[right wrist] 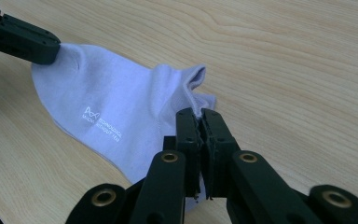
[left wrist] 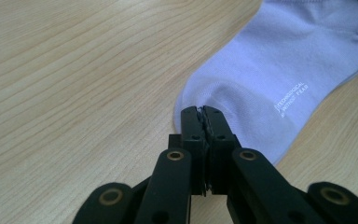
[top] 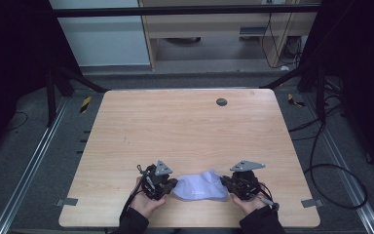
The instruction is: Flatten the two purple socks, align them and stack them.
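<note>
Lilac sock (top: 200,187) lies flat near bench (top: 185,126) front edge; left gripper (left wrist: 203,111) clamps toe, right gripper (right wrist: 199,113) clamps cuff. Grasp done; folding or moving apparently remains.

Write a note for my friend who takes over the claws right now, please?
Left claw: shut on the toe end of the pale lilac cotton ankle sock.
Right claw: shut on the sock's cuff end.
The sock lies on the light wooden table near the front edge, stretched between both claws.
Done: both ends gripped.
Left: probably lifting, straightening or folding it. Keep both grips closed until then.
</note>
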